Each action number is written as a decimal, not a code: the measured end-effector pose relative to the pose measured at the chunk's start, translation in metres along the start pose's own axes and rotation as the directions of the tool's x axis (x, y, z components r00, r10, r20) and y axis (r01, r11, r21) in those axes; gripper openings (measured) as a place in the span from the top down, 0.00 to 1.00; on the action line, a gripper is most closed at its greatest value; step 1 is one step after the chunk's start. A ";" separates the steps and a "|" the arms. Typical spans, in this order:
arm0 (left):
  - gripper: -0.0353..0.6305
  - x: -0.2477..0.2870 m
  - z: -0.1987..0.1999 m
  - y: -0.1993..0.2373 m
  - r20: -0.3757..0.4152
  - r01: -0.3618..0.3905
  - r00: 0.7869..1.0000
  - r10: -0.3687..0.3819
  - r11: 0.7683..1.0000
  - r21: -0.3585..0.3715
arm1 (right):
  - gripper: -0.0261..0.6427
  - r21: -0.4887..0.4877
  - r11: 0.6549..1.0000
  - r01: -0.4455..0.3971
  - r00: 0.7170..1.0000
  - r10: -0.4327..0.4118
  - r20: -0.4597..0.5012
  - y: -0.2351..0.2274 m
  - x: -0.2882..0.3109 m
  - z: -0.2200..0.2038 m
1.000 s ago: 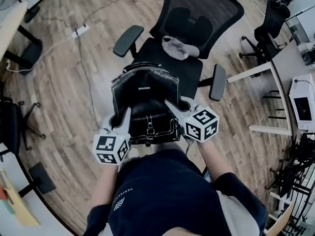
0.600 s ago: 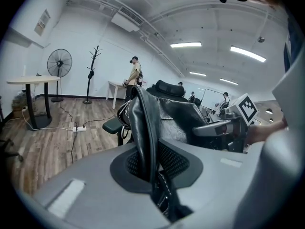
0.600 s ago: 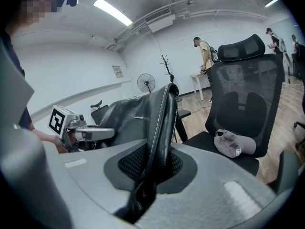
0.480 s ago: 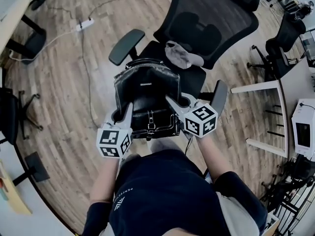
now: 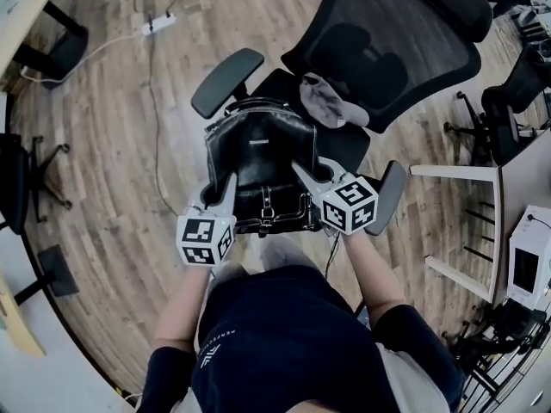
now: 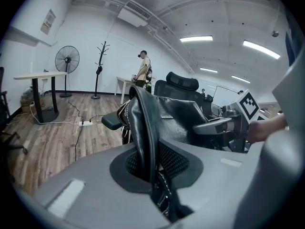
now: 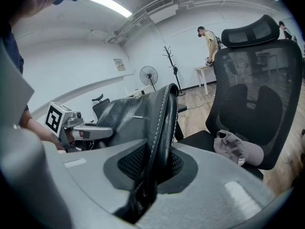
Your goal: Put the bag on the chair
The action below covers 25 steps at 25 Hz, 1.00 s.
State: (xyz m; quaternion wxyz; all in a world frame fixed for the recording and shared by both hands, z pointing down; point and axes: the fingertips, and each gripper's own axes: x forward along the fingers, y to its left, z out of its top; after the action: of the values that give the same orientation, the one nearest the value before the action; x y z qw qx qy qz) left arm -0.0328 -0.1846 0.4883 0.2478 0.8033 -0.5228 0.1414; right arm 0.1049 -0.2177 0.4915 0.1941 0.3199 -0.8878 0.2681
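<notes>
A black leather bag hangs over the front of the black office chair's seat. My left gripper is shut on the bag's left edge. My right gripper is shut on the bag's right edge. Both hold the bag upright between them. The chair's mesh back stands beyond the bag, and the same back fills the right of the right gripper view. A grey cap lies at the rear of the seat, just past the bag, and shows as the cap near the backrest.
The chair's left armrest and right armrest flank the bag. A power strip and cable lie on the wood floor at the far left. A white desk stands at the right. A person stands far off by a table.
The bag and both grippers have come closer to the chair: the bag now sits over the seat's front edge, nearer the cap. Both grips are unchanged.
</notes>
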 end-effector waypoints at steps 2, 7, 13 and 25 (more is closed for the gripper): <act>0.85 0.011 -0.002 0.001 -0.005 -0.008 1.000 0.008 1.000 0.001 | 0.88 -0.003 1.000 -0.004 1.000 0.004 -0.007 -0.011 0.006 -0.001; 0.85 0.036 -0.012 0.005 -0.035 -0.019 0.999 0.019 1.000 0.000 | 0.88 -0.024 1.000 -0.006 1.000 0.005 -0.027 -0.035 0.023 -0.005; 0.85 0.060 -0.024 0.009 -0.054 -0.025 0.998 0.025 1.000 0.002 | 0.87 -0.029 1.000 0.006 0.999 -0.007 -0.042 -0.056 0.035 -0.015; 0.84 0.113 -0.035 0.021 -0.084 -0.003 0.996 0.007 0.999 0.053 | 0.87 -0.020 0.999 0.047 0.999 -0.047 -0.019 -0.099 0.059 -0.026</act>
State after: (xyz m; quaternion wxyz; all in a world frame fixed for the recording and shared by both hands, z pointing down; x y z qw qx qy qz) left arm -0.0039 -0.2599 0.5778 0.2477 0.8017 -0.5100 0.1894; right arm 0.1335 -0.2943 0.5773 0.2119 0.3362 -0.8806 0.2579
